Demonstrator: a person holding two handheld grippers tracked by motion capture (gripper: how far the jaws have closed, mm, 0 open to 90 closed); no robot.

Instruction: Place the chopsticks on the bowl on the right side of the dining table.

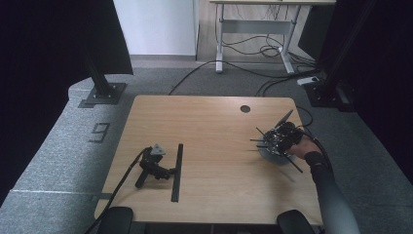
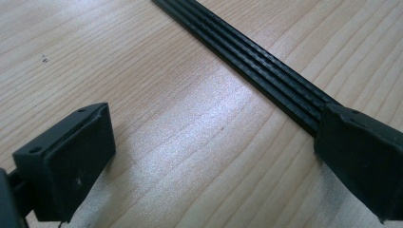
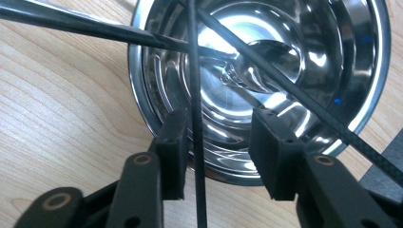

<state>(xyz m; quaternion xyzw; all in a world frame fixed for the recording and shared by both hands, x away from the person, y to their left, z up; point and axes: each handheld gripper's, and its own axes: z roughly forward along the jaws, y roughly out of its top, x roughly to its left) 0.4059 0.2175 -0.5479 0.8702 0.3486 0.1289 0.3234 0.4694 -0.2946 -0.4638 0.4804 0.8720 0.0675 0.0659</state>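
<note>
My left gripper (image 1: pixel 168 171) lies unheld on the wooden table (image 1: pixel 219 185), open, its jaws wide apart over bare wood (image 2: pixel 214 156). A long black ribbed strip (image 1: pixel 177 170) lies just past them and runs under the right jaw (image 2: pixel 256 71). At the table's right, a hand (image 1: pixel 304 146) holds my right gripper (image 1: pixel 275 141) over a shiny steel bowl (image 1: pixel 270 156). Its jaws (image 3: pixel 216 128) stand parted above the bowl's near rim (image 3: pixel 142 95). A thin black rod (image 3: pixel 194 57) passes between them, close to the left pad. Two more rods (image 3: pixel 294 95) cross over the bowl.
A round cable hole (image 1: pixel 245 108) sits near the table's far edge. The left gripper's cable (image 1: pixel 122 183) trails off the front left. Two dark pads (image 1: pixel 114 217) (image 1: pixel 292 220) sit at the front edge. A desk frame (image 1: pixel 258 24) and floor cables lie beyond.
</note>
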